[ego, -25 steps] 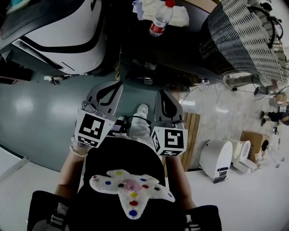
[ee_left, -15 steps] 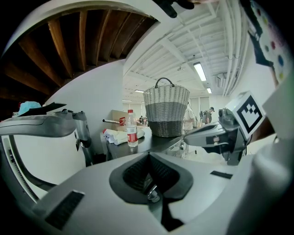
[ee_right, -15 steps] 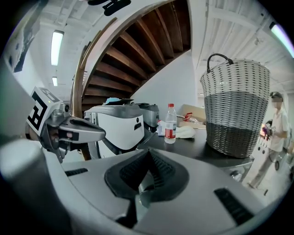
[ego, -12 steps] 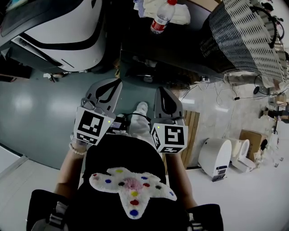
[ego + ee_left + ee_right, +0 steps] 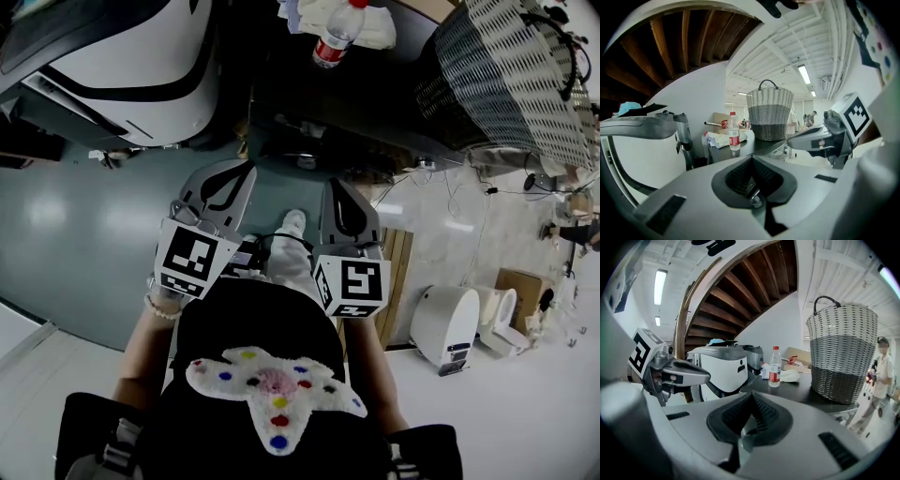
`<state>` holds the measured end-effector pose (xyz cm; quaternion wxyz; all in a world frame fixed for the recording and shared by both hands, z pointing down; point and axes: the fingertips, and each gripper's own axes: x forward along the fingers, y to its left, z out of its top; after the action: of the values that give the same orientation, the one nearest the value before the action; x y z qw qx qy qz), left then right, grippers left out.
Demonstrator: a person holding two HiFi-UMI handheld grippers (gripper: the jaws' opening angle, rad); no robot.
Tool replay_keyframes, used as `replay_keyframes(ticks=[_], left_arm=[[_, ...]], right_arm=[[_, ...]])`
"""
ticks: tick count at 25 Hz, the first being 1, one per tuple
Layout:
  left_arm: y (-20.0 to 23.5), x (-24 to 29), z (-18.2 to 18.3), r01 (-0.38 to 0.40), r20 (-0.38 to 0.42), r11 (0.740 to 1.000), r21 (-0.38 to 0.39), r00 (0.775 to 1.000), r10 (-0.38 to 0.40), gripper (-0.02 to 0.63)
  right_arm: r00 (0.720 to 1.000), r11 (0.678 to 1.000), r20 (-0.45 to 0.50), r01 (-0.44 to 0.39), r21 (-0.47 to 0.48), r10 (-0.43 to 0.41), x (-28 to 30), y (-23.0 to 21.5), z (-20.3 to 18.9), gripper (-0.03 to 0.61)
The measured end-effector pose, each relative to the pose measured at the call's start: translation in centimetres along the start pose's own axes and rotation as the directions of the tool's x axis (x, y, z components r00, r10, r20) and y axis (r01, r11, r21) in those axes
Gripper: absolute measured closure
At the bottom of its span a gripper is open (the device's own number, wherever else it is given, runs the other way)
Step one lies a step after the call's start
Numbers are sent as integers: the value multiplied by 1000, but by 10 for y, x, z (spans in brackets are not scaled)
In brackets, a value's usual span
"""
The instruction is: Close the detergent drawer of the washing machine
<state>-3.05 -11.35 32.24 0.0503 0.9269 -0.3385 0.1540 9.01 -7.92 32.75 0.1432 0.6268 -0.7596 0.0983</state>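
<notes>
The white washing machine (image 5: 141, 70) with a black band stands at the top left of the head view, some way ahead of both grippers. It shows again in the left gripper view (image 5: 642, 145) and the right gripper view (image 5: 723, 367). I cannot make out its detergent drawer clearly. My left gripper (image 5: 244, 175) and right gripper (image 5: 336, 189) are held side by side in front of the person's body, both shut and empty. The jaws meet with nothing between them in the left gripper view (image 5: 752, 158) and the right gripper view (image 5: 751, 395). Neither gripper touches the machine.
A dark table (image 5: 375, 94) to the machine's right carries a water bottle (image 5: 334, 39), a folded white cloth (image 5: 373, 30) and a tall wicker basket (image 5: 511, 75). A person (image 5: 880, 380) stands at the far right. A white bin (image 5: 452, 328) sits on the floor at the right.
</notes>
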Motion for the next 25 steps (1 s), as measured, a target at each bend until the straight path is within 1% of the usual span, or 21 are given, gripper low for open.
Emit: replay_keyframes(ticks=[25], left_arm=[[-3, 1, -5, 3, 1, 1000, -9, 1000, -3, 603]], right_arm=[[1000, 1000, -10, -3, -7, 3, -1, 6, -5, 575]])
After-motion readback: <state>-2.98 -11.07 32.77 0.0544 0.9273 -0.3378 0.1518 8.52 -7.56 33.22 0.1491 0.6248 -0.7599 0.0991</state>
